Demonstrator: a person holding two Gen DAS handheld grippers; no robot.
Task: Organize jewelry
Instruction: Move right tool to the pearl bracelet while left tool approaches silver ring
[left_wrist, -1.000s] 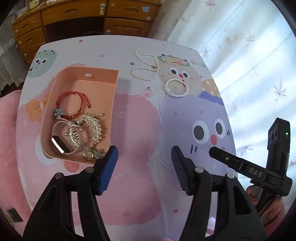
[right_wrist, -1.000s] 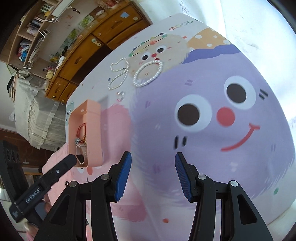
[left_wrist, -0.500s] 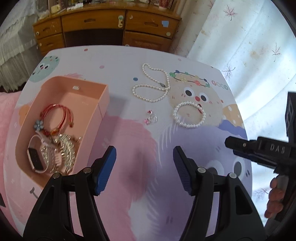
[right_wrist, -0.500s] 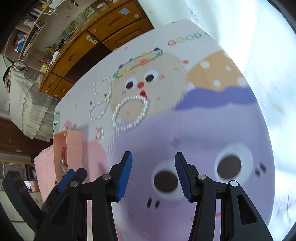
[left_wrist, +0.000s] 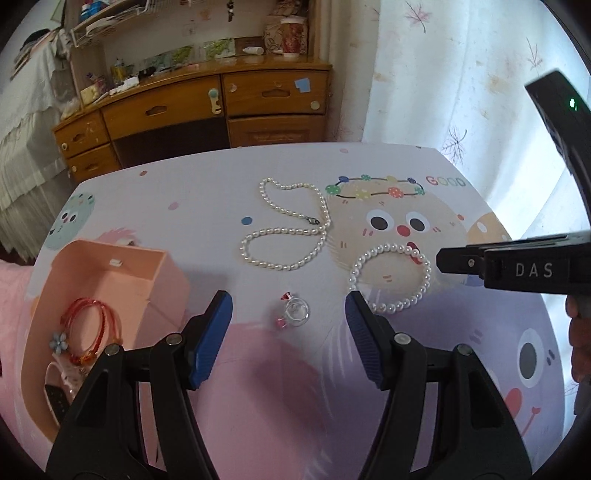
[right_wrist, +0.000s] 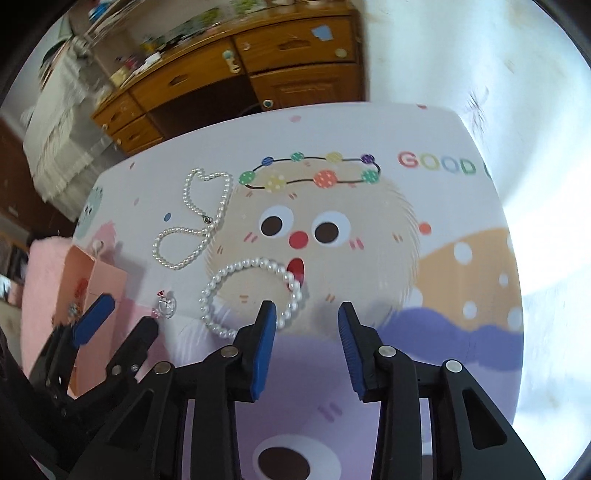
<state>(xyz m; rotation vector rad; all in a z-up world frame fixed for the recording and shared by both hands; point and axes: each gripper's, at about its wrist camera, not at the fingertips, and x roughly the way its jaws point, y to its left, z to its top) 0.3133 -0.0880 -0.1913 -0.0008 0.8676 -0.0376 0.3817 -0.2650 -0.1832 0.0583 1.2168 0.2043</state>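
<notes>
A small clear ring with red and pink stones (left_wrist: 294, 312) is lying flat on the cartoon-printed tablecloth (left_wrist: 258, 387), between the spread blue pads of the left gripper (left_wrist: 288, 317), which is hanging open above it and holding nothing. Just to its right a round white pearl bracelet (right_wrist: 255, 295) is resting by the inner pad of the right gripper (right_wrist: 304, 325), whose jaws are also standing apart and empty. Farther back a long white pearl necklace (left_wrist: 286, 225) is lying in a loose figure-eight. To the left, the peach open-topped box (left_wrist: 122, 258) is already holding red cord bracelets (left_wrist: 94, 325).

The ring looks risky: thin and flat, it could be skidding or flipping away as the pads close. With both tools crowding near each other, they could be knocking together or dragging the bracelet off course.
</notes>
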